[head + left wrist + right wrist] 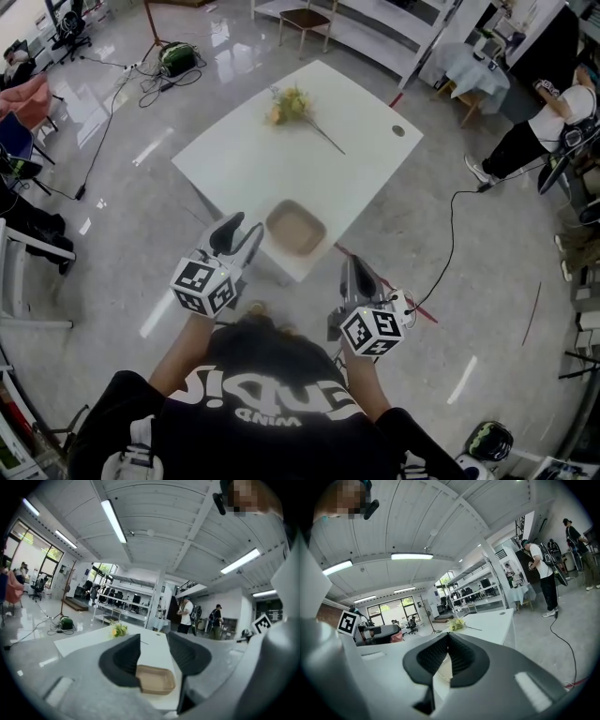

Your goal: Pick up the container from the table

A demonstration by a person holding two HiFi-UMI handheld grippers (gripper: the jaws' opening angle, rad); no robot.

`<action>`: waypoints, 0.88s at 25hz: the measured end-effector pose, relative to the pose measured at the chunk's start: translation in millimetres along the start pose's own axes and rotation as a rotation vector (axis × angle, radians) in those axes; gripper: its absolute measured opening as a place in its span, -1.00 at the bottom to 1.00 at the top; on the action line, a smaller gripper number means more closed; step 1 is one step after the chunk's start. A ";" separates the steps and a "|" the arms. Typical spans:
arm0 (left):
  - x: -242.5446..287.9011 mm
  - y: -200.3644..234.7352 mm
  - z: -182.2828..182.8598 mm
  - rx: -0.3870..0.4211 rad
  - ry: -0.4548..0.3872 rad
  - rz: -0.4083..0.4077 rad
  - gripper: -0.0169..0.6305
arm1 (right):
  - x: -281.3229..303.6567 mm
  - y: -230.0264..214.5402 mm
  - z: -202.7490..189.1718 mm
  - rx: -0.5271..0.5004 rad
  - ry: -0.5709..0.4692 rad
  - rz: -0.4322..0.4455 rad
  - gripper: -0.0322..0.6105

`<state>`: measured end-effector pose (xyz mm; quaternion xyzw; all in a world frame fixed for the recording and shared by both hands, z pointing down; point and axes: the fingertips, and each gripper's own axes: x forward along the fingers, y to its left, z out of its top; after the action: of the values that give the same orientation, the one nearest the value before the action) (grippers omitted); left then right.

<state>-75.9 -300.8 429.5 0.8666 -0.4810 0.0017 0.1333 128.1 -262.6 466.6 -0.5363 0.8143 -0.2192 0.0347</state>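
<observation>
The container is a shallow tan tray that lies near the front edge of the white table. My left gripper hovers just left of it at the table's edge, jaws apart with nothing between them. In the left gripper view the container lies a little ahead of and below the open left gripper. My right gripper hangs off the table, to the right of and nearer than the container. In the right gripper view its tips meet, so it is shut and empty.
A bunch of yellow flowers lies at the far side of the table, with a round cable hole near the right corner. A black cable and a red line cross the floor at the right. A person stands at far right.
</observation>
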 end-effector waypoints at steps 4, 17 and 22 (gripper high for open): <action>17.4 4.9 -10.1 -0.043 0.025 -0.032 -0.08 | 4.9 -4.4 3.3 -0.003 -0.003 -0.012 -0.90; 77.4 32.3 -82.4 -0.072 0.210 -0.062 0.13 | 8.6 -25.4 6.1 0.015 -0.006 -0.071 -0.90; 96.7 45.2 -115.4 -0.071 0.277 -0.052 0.11 | 10.4 -31.3 5.1 0.020 0.002 -0.088 -0.90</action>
<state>-47.2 -377.2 563.9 0.8650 -0.4351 0.1009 0.2289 152.0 -283.8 476.2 -0.5711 0.7877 -0.2290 0.0295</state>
